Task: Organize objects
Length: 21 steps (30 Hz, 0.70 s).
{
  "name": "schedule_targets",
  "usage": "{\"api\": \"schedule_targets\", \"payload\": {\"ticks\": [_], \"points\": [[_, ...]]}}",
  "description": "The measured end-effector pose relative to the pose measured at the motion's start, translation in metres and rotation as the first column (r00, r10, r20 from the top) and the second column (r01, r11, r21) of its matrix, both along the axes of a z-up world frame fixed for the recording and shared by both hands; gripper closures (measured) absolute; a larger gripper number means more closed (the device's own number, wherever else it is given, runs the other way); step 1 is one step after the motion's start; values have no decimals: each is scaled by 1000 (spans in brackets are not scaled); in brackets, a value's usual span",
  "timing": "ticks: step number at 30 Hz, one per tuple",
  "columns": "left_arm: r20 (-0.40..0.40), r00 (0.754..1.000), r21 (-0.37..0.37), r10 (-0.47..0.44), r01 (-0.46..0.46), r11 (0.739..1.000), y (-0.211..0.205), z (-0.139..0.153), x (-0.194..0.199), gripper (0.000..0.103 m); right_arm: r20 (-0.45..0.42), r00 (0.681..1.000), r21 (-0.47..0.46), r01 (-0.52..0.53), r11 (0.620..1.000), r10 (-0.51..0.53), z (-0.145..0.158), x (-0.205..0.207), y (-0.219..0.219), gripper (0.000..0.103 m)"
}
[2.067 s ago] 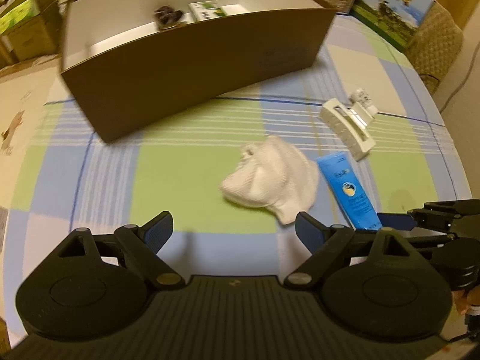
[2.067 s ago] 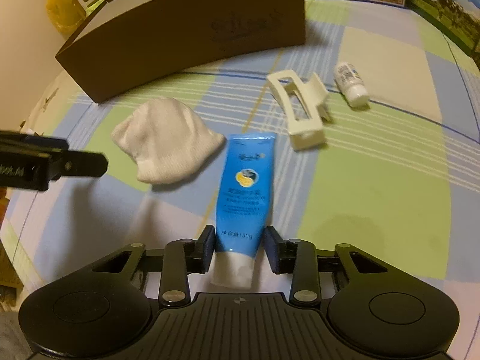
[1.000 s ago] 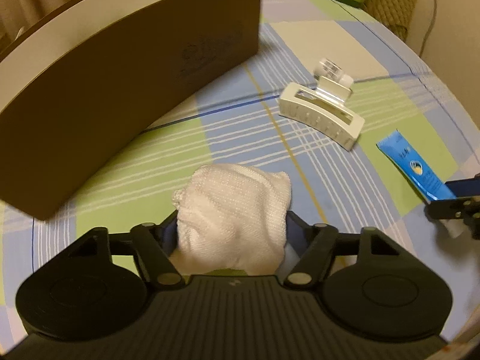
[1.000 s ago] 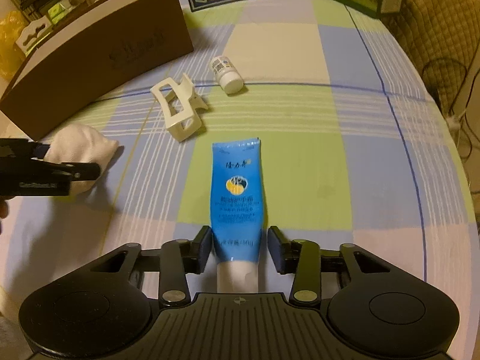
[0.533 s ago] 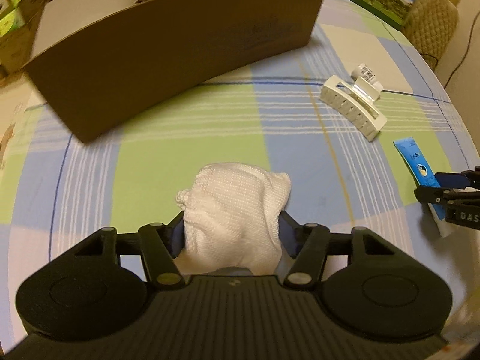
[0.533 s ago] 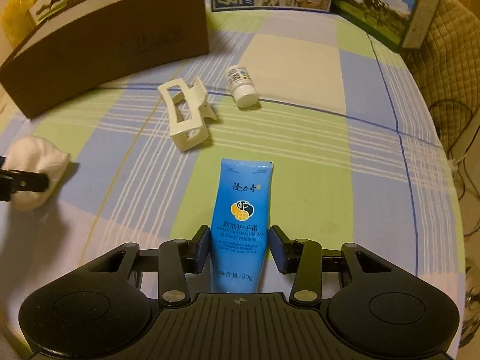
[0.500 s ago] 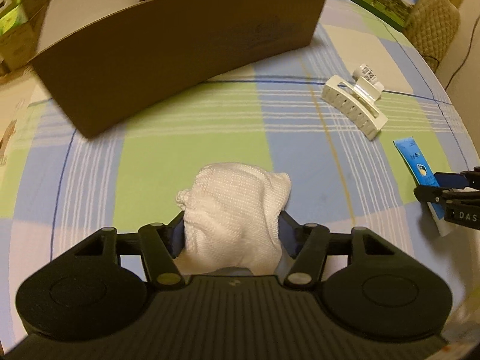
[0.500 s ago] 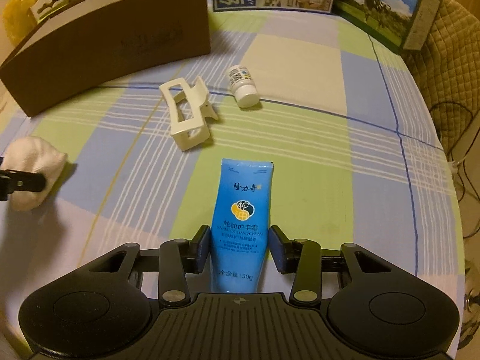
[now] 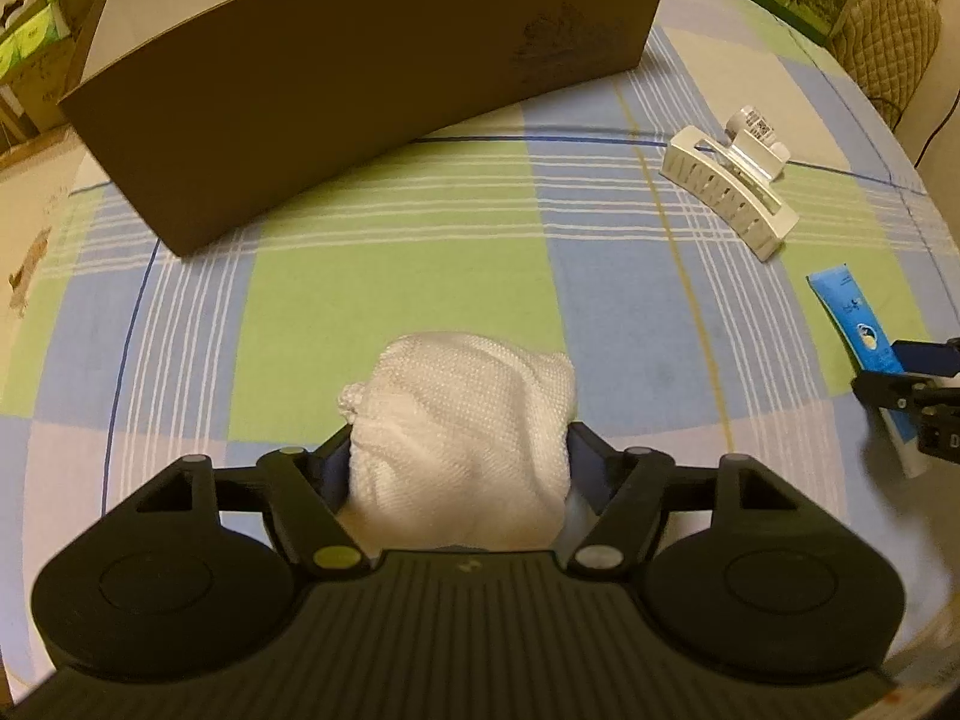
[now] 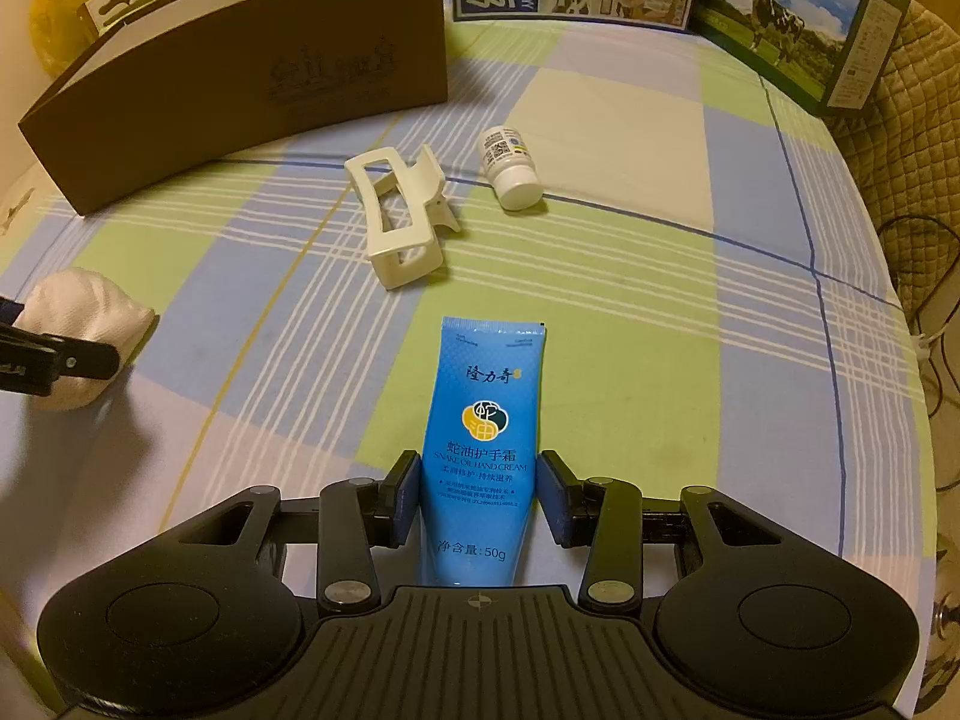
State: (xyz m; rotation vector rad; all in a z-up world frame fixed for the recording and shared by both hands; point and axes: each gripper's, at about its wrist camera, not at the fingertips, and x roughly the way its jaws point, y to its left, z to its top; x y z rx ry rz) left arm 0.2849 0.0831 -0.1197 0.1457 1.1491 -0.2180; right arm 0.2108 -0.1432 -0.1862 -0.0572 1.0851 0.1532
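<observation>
Both tongs were loaded: left tongs [image 9: 459,471] clamped the white cloth [image 9: 462,438], right tongs [image 10: 478,498] the hand-cream tube [image 10: 483,438]; next, probably transfer to the brown box [image 9: 360,72].

Both handheld tools are showing the same build: the left gripper [image 9: 459,474] and the right gripper [image 10: 478,498] are matte black, each with a ribbed central housing flanked by two round, disc-topped lobes. Angled black link arms with triangular cut-outs are running forward, pinned by silver screws, one on the left looking yellowish. The inner finger pads [image 10: 407,495] are showing dark blue.
</observation>
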Motion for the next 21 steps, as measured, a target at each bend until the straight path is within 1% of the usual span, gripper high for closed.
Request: {"api": "schedule_targets", "payload": {"ticks": [3,5,6,13,16,21], "points": [[12,1000,30,-16,15,999,-5,-1,0,34,0,1000,5,0,1000,0,0,0,-1,64],[18,1000,45,-24,23,999,-8,-1,-1,36,0,1000,0,-1,1000,1,0,0,0,64],[20,999,47,-25,24,999,-8,-1,-2,39,1,1000,-3,-1,1000,1,0,-1,1,64],[40,999,36,-27,26,999,-4,7,-7,51,-1,1000,-3,-6,1000,6,1,-2,0,64],[42,999,24,-26,25,999,-5,10,-11,54,-3,1000,-3,-9,1000,9,1,-2,1,64],[42,999,-2,-15,15,1000,-2,16,-15,55,-11,1000,17,-8,1000,8,2,-5,0,65]]}}
